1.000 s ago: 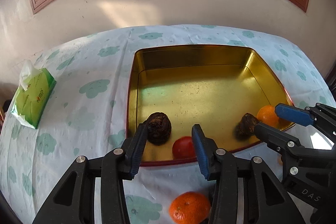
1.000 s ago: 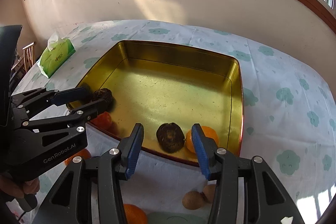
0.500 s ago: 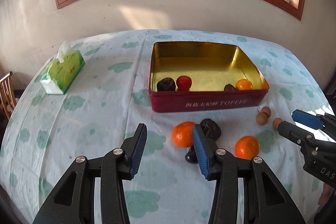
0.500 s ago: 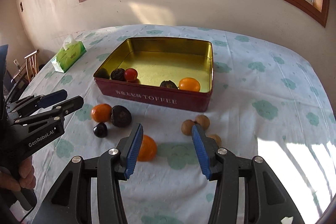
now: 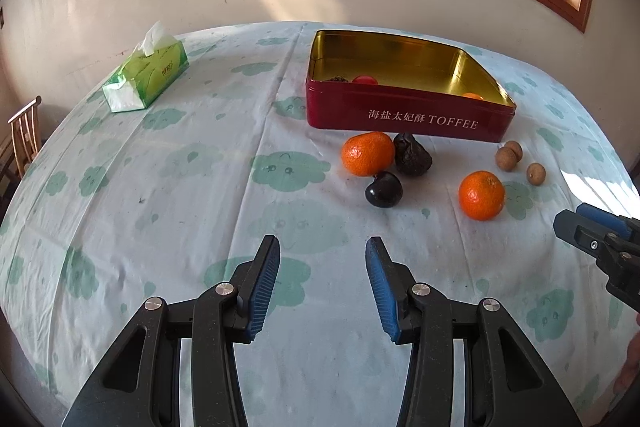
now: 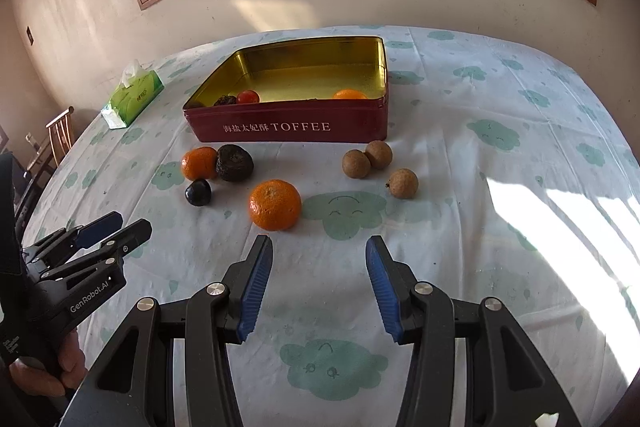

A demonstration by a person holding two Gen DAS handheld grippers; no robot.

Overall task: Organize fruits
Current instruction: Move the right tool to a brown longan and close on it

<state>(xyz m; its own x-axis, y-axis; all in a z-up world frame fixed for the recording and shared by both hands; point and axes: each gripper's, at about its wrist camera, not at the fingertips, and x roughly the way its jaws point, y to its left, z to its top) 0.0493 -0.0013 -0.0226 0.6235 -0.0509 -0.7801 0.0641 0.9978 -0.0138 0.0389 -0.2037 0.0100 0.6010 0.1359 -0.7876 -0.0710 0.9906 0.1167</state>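
A red toffee tin (image 5: 408, 115) (image 6: 288, 125) with a gold inside stands on the table and holds a red fruit (image 6: 247, 97), a dark wrinkled fruit (image 6: 225, 100) and an orange (image 6: 349, 94). In front of it lie two oranges (image 5: 367, 153) (image 5: 481, 195), a dark wrinkled fruit (image 5: 412, 155), a dark plum (image 5: 383, 189) and three brown longans (image 6: 356, 164). My left gripper (image 5: 323, 279) is open and empty, well short of the plum. My right gripper (image 6: 319, 279) is open and empty, just behind the nearer orange (image 6: 275, 205).
A green tissue pack (image 5: 146, 77) lies at the far left on the cloud-print tablecloth (image 5: 160, 207). A wooden chair (image 5: 24, 135) stands off the left edge. A wall with a window runs behind the table. Sunlight falls on the right side (image 6: 560, 219).
Both grippers have drawn back from over the tin toward the table's near side and sit lower. The loose fruits in front of the tin have come into full view.
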